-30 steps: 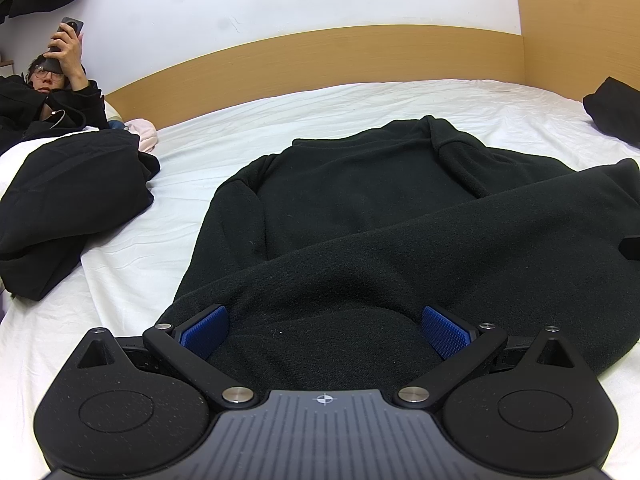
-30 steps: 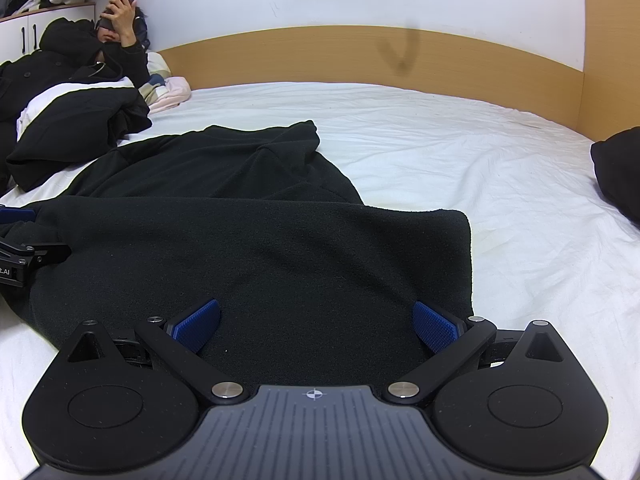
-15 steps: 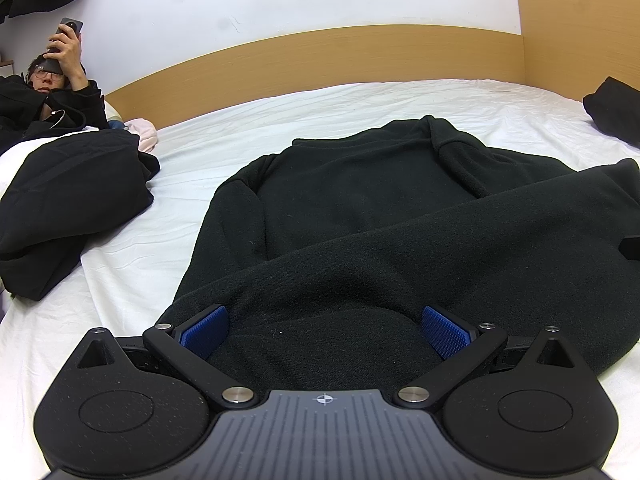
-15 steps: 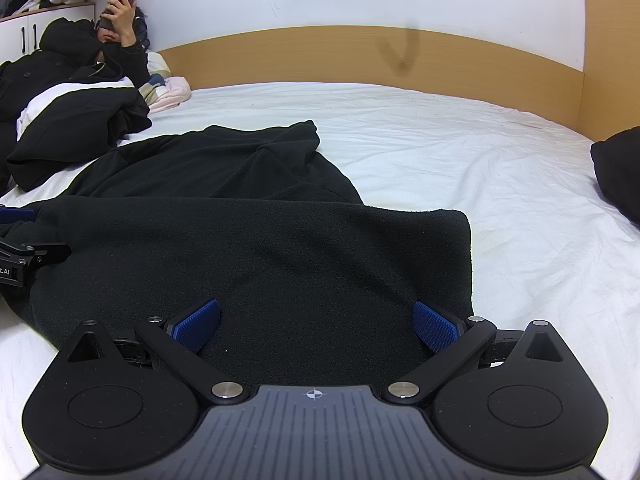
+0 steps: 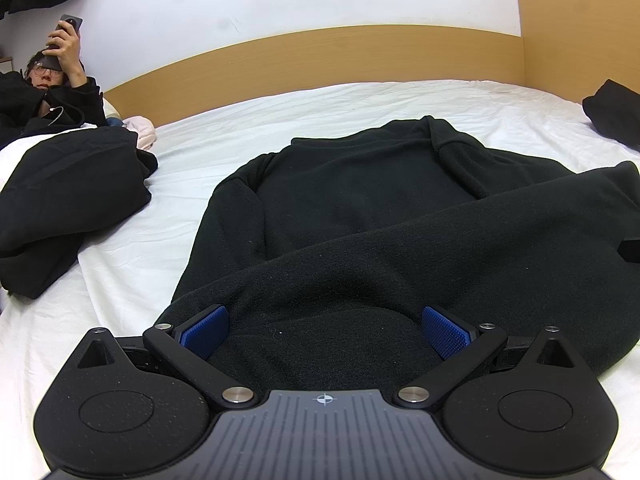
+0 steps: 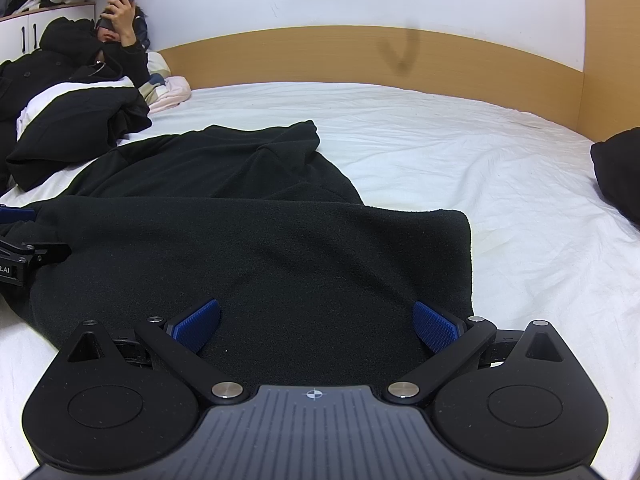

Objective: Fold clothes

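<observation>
A black fleece sweater (image 5: 360, 200) lies spread on the white bed, its lower part folded up over its body. In the right wrist view the same black fleece sweater (image 6: 256, 240) shows a straight folded edge on its right side. My left gripper (image 5: 324, 330) is open, its blue pads (image 5: 206, 330) wide apart with the fabric's near edge lying between them. My right gripper (image 6: 316, 326) is also open, blue pads (image 6: 434, 326) straddling the near edge of the fold. The left gripper's finger (image 6: 16, 256) shows at the far left of the right wrist view.
A person (image 5: 52, 92) lies at the bed's far left holding a phone. A heap of black clothing (image 5: 68, 200) sits on the left, another black garment (image 6: 618, 172) at the right edge. A wooden headboard (image 6: 360, 56) bounds the back. White sheet (image 6: 520, 208) stretches to the right.
</observation>
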The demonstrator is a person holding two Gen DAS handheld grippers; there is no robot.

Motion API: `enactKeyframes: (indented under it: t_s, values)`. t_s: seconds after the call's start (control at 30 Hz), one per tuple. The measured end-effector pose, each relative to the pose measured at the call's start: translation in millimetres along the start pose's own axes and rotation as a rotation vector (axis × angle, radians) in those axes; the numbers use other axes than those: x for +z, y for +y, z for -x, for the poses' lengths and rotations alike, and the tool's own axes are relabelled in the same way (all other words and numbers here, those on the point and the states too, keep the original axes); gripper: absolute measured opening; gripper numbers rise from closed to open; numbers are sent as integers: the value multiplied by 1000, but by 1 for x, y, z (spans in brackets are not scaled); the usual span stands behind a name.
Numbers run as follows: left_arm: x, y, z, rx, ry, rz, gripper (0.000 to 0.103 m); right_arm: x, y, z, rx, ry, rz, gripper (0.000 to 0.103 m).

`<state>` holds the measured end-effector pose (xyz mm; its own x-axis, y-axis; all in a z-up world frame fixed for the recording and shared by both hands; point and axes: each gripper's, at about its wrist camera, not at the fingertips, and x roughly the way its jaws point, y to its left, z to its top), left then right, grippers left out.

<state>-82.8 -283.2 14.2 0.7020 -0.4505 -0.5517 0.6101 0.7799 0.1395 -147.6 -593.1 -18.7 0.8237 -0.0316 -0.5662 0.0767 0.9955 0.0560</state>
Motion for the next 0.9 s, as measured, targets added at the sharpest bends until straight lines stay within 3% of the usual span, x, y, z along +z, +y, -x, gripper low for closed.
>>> enactKeyframes:
  t_s: [0.17, 0.3, 0.37, 0.43, 0.53, 0.63, 0.77, 0.9]
  values:
    - [4, -2, 6, 8, 0, -37, 102, 1, 1, 12, 59, -21, 64, 102]
    - [12, -12, 44, -49, -55, -234, 102, -3, 9, 46, 230, -95, 253, 99]
    - [15, -17, 61, -126, -24, -342, 102, -11, 16, 56, 273, -94, 351, 98]
    - [11, -22, 71, -149, 3, -438, 102, -23, 26, 57, 296, -72, 456, 95]
    - [2, -27, 67, -123, 55, -515, 102, -36, 39, 49, 230, -53, 577, 88]
    - [-7, -27, 51, -75, 119, -508, 103, -34, 34, 47, 173, -68, 565, 88]
    - [-9, -24, 48, -38, 100, -454, 103, -34, 16, 45, 102, -64, 531, 88]
    - [-21, -43, 51, 21, 8, -666, 103, -37, 6, 51, 70, -63, 549, 88]
